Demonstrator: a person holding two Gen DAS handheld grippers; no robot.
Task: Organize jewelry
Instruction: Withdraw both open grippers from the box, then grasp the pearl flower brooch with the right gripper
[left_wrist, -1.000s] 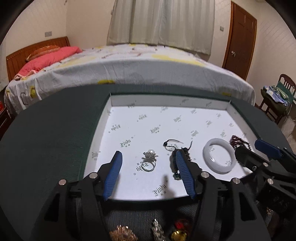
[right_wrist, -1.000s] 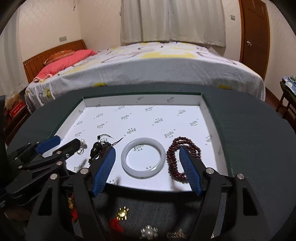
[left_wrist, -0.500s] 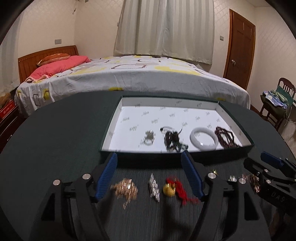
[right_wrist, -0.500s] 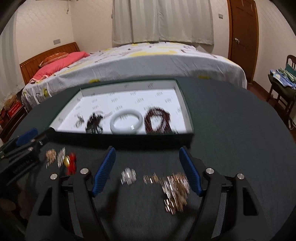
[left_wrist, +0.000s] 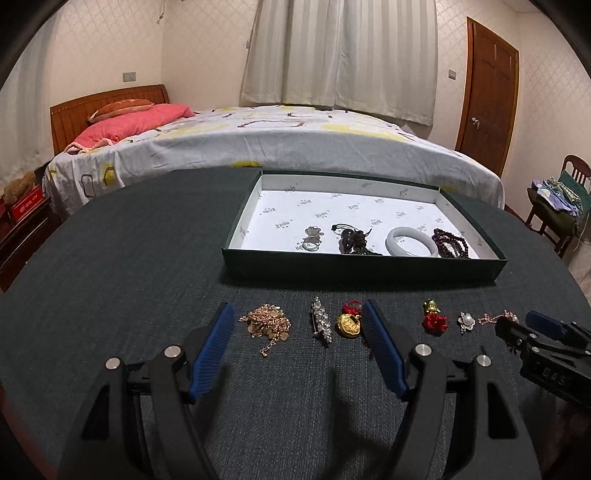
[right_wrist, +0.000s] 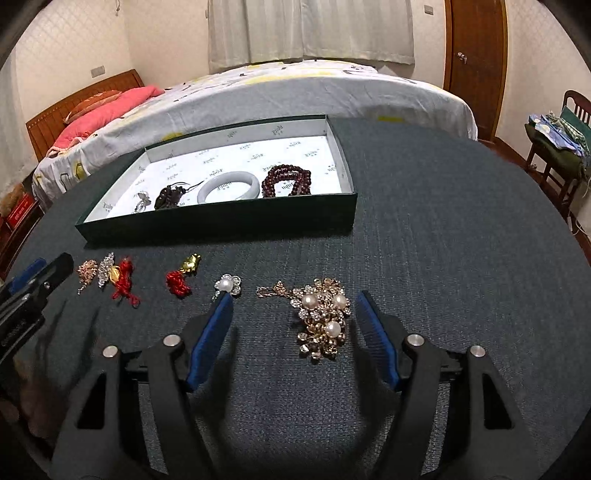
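On the dark bench, a green box holds a ring, a dark charm, a pale bangle and a bead bracelet, lined up along its near wall. Loose pieces lie in a row in front of the box: a gold chain, crystal clip, gold locket, red-tassel charm, pearl flower and a big pearl brooch. The left gripper hovers with jaws released around the chain, clip and locket. The right gripper has jaws spread wide around the brooch, not touching it.
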